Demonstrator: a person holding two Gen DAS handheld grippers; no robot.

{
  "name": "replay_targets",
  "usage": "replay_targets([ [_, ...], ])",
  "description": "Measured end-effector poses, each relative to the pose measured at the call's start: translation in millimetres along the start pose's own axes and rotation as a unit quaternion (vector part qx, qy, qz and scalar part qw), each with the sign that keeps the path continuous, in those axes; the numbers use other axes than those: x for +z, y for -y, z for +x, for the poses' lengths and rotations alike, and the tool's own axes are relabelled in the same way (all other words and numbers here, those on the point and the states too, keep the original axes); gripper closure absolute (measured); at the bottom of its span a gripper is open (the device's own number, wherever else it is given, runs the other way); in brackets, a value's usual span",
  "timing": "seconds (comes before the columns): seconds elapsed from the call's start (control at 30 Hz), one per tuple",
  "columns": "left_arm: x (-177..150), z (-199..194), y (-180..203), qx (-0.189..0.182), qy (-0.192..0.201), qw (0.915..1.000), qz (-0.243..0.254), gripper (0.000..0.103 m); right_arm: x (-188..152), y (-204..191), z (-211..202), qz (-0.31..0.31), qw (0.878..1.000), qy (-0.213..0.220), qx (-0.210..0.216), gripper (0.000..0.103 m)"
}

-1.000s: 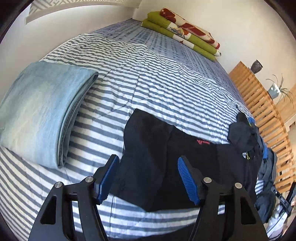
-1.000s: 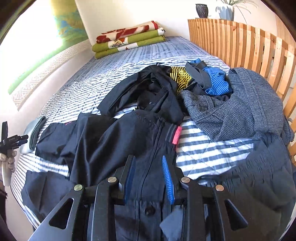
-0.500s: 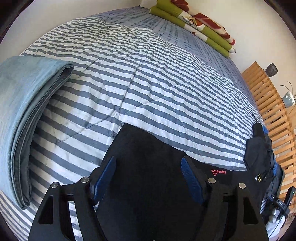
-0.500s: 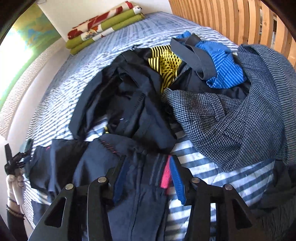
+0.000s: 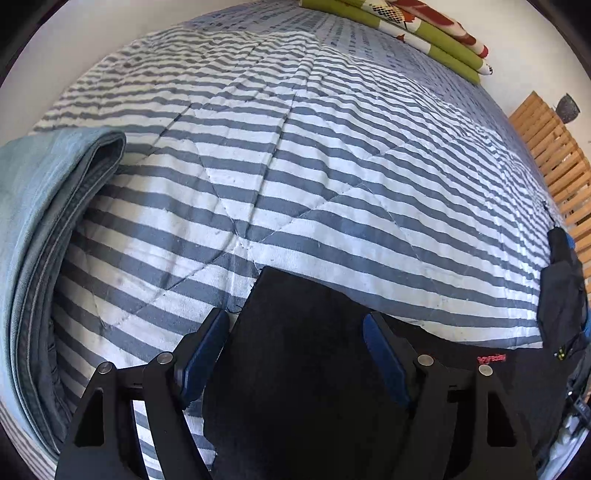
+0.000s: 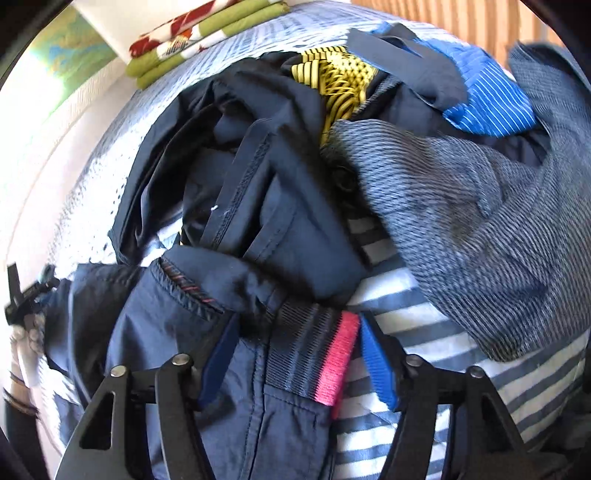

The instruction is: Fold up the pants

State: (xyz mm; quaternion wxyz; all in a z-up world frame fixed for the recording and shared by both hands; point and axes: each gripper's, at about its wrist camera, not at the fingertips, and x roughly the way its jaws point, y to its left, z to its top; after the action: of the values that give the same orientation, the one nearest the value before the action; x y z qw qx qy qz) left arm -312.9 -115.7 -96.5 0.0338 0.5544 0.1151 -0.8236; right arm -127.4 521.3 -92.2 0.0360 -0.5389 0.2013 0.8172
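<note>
Our left hand-held gripper (image 5: pixel 295 326) hangs spread wide over the dark pants (image 5: pixel 310 369), whose leg end lies flat on the striped bed (image 5: pixel 295 166); its blue pads stand clear of the cloth on both sides and grip nothing. Our right hand-held gripper (image 6: pixel 295 332) is opening over the waistband (image 6: pixel 314 354), with the pink-edged elastic between its jaws; we cannot see the pads pressing it. The lower part of the pants is cut off by the frame and by the gripper bodies in both views, so how the pants lie there we cannot tell. In the right view the pile of clothes (image 6: pixel 424 166) behind the waistband is blurred, and its garments overlap so that few show whole. Folded jeans (image 5: pixel 40 240) lie at the left edge of the left view, partly cut off. Folded blankets (image 5: pixel 413 29) sit at the far end of the bed.
</note>
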Motion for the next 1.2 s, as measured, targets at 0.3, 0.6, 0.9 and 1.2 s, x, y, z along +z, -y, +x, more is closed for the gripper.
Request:
replay_targets([
  [0.3,-1,-24,12,-0.005,0.042,0.9986,0.033,0.099,-1,-14,-2,-0.023,0.999,0.020,-0.028,0.067],
  [0.6,-17,-178,-36,-0.108,0.159,0.9812,0.004,0.099,-23,-30,-86,-0.045,0.989,0.140,-0.017,0.072],
  [0.9,-121,-267,-82,-0.129,0.192,0.9727,0.020,0.099,-79,-54,-176,-0.090,0.970,0.225,0.017,0.072],
  [1.2,-280,-256,-130,-0.107,0.158,0.9815,0.019,0.099,-186,-51,-204,-0.139,0.960,0.242,0.000,0.072],
])
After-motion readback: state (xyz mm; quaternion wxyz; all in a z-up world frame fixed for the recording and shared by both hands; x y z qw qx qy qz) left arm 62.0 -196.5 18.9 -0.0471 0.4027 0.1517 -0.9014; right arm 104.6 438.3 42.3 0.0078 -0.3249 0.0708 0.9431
